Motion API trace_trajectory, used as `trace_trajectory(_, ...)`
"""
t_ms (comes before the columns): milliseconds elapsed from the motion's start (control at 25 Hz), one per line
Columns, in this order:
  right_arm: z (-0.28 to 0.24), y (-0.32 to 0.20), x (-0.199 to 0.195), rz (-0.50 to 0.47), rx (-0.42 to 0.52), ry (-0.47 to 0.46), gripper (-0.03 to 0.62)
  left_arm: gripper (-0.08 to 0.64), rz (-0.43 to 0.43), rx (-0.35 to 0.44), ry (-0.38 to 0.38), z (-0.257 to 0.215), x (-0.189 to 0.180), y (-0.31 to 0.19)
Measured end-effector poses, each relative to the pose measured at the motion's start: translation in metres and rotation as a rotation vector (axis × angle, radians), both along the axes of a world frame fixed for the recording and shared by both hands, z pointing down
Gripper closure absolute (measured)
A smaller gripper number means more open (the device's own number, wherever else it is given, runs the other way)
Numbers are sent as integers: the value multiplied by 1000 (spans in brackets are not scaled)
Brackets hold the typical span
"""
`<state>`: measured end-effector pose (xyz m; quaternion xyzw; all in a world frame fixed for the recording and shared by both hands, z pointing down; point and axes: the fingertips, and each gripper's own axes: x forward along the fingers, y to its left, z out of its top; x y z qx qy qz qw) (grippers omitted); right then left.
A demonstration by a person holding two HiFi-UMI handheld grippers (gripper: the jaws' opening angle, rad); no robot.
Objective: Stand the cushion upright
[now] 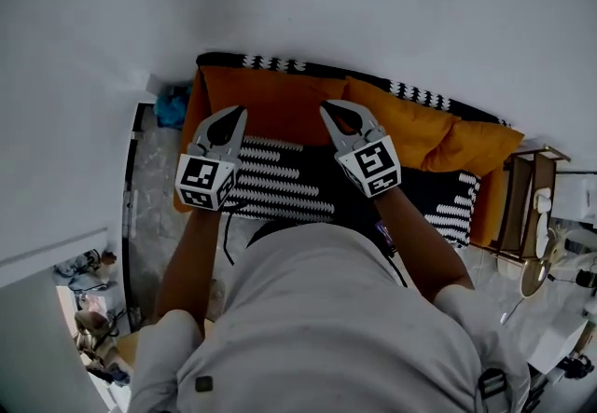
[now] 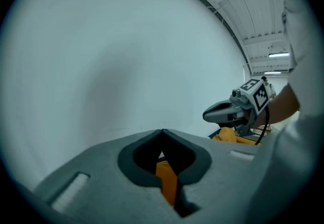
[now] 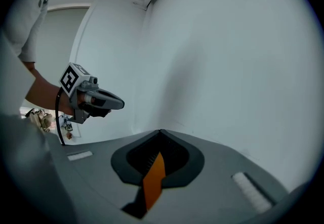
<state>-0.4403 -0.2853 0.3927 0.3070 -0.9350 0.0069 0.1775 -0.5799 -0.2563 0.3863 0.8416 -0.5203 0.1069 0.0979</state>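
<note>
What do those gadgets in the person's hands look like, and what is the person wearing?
The left gripper and the right gripper are grey plastic tools, each tapering to two pointed jaws with a dark inner lining. Each carries a cube printed with black-and-white square markers. A thin black cable hangs from the left one. The person wears a light grey short-sleeved top.
</note>
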Motion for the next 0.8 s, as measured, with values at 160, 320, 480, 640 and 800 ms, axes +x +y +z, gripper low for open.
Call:
trace_trajectory(160,-9,9,27,-60,6,-13,581,557,-77,12,1,-11,17,18)
trace_trajectory(320,-14,21,52,-119,9,-25,581,558,-130,19,-19,-19,42,46)
trace_trajectory(480,-18,37,76,-177,10,-35,581,557,-200,38,-26,-31,64,78)
trace_trajectory(640,-27,53,99,-218,22,-50,581,558,-254,57,-44,-44,84,107)
trace_trajectory(800,-30,72,112,-266,26,-59,581,558,-314,69,-55,-56,95,141)
